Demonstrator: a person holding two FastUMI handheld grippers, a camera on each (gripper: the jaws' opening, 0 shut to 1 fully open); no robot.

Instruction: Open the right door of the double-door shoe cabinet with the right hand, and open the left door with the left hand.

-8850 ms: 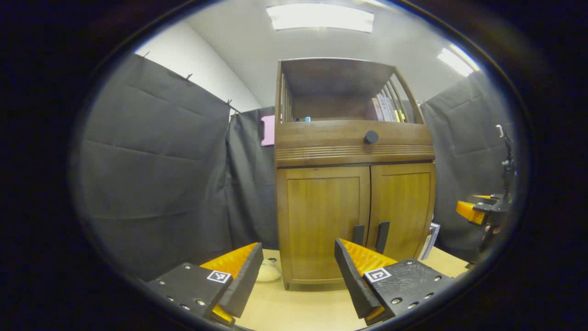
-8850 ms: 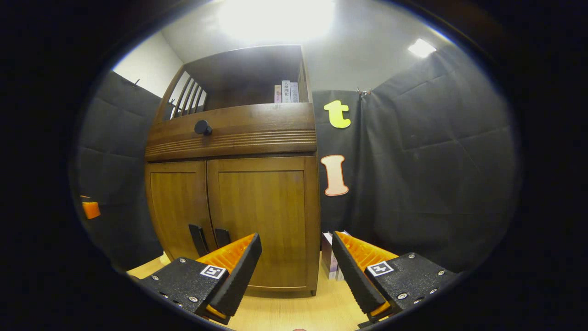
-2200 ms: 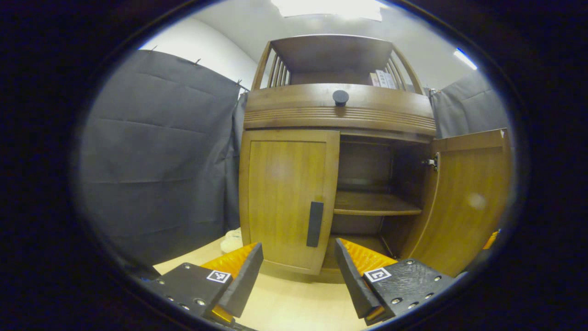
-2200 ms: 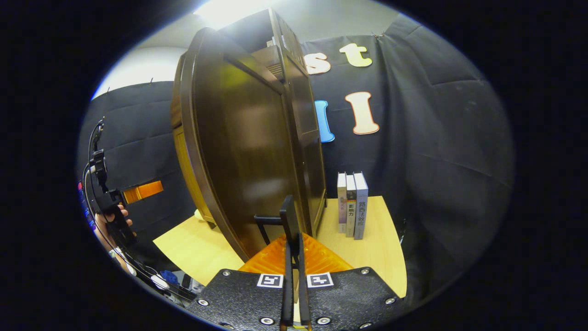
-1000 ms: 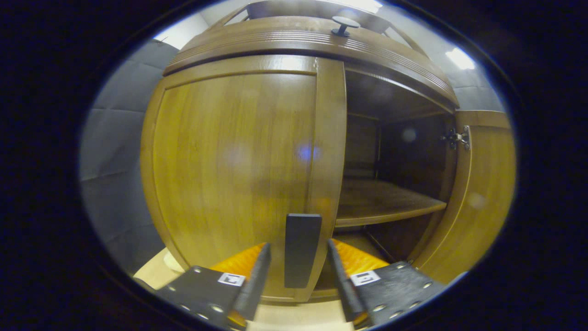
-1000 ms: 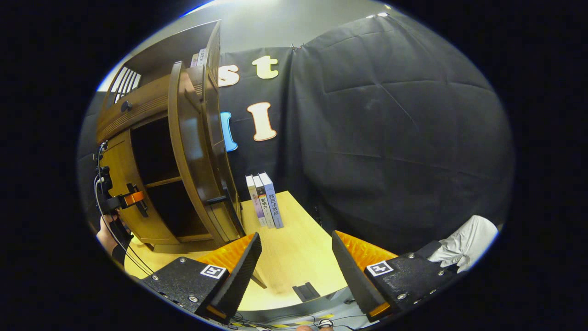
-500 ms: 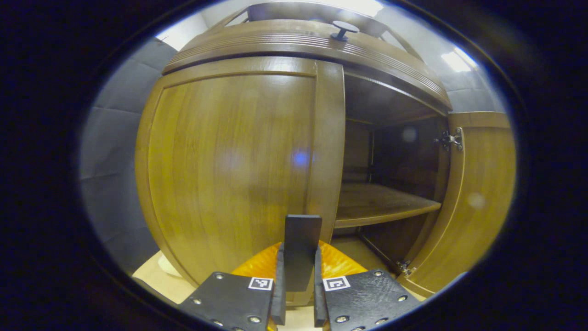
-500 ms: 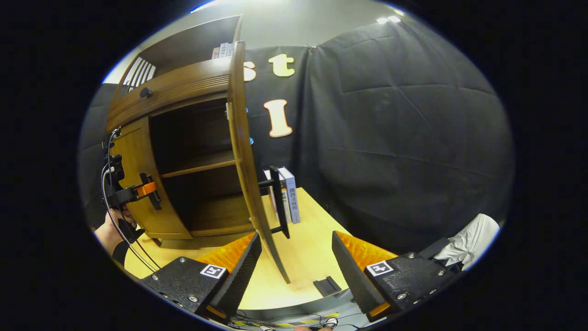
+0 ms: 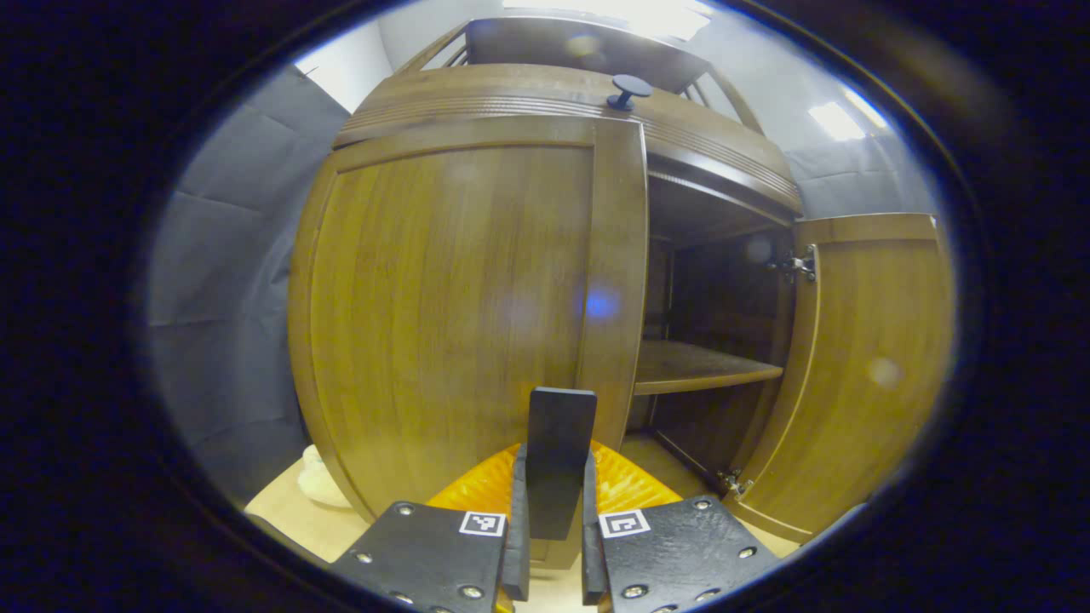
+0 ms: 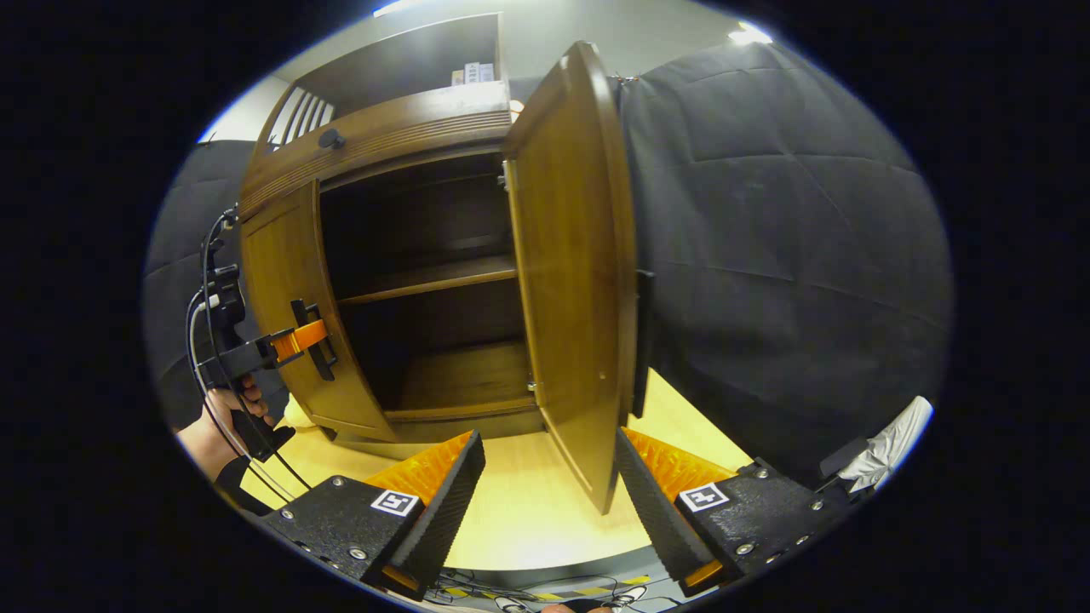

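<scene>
Inside shoe cabinet (image 10: pixel 375 136), bare shelf (image 10: pixel 426 279), left tool (image 9: pixel 551 545) gripping handle (image 9: pixel 558 451)

In the left gripper view, we see the left claw (image 9: pixel 551 511) covering the lower end of the left door's handle (image 9: pixel 558 455). A pale object (image 9: pixel 319 481) on the counter (image 9: pixel 281 519) sits partly behind the left door (image 9: pixel 460 315); we cannot identify it. In the right gripper view, the right door (image 10: pixel 575 281) hides all but an edge of its own handle (image 10: pixel 645 340).
</scene>
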